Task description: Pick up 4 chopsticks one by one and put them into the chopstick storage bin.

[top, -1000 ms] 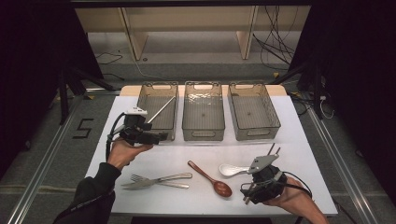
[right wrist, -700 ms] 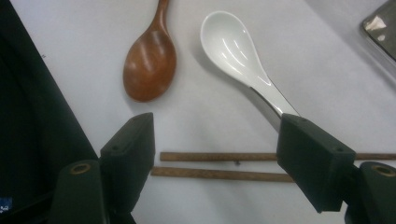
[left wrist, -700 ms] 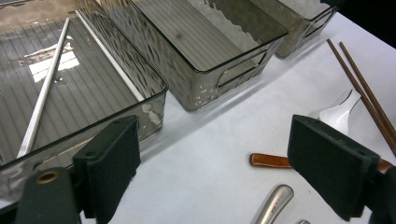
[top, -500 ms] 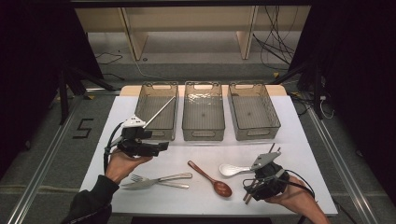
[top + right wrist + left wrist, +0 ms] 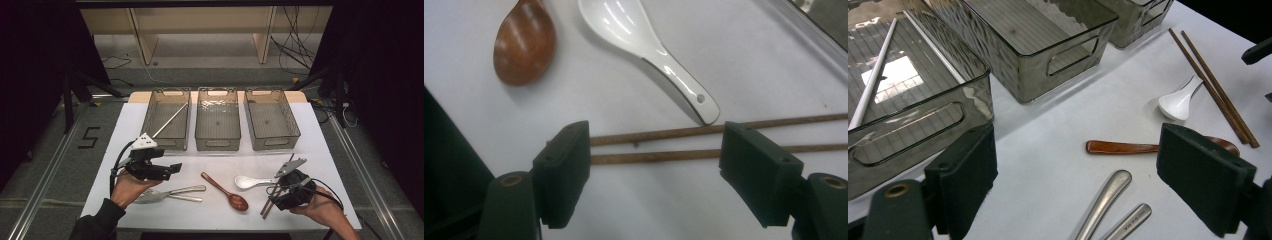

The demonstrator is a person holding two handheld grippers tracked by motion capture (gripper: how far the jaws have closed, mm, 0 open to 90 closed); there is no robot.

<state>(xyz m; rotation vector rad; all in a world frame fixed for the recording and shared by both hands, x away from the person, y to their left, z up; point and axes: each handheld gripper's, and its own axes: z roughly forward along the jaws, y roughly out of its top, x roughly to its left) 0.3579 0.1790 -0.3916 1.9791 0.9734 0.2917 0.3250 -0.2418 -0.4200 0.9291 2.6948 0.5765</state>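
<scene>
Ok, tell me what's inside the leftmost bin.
The leftmost bin holds one long thin pale stick, lying slantwise on its ribbed floor. The rest of the floor looks bare through the clear walls, and nothing covers any part of it.

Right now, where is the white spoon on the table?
In the high view, the white spoon lies at front right, between the brown spoon and the chopsticks under the right gripper.

Left tool (image 5: pixel 167 169) jaws wide apart, right tool (image 5: pixel 274 192) likewise, both low
</scene>
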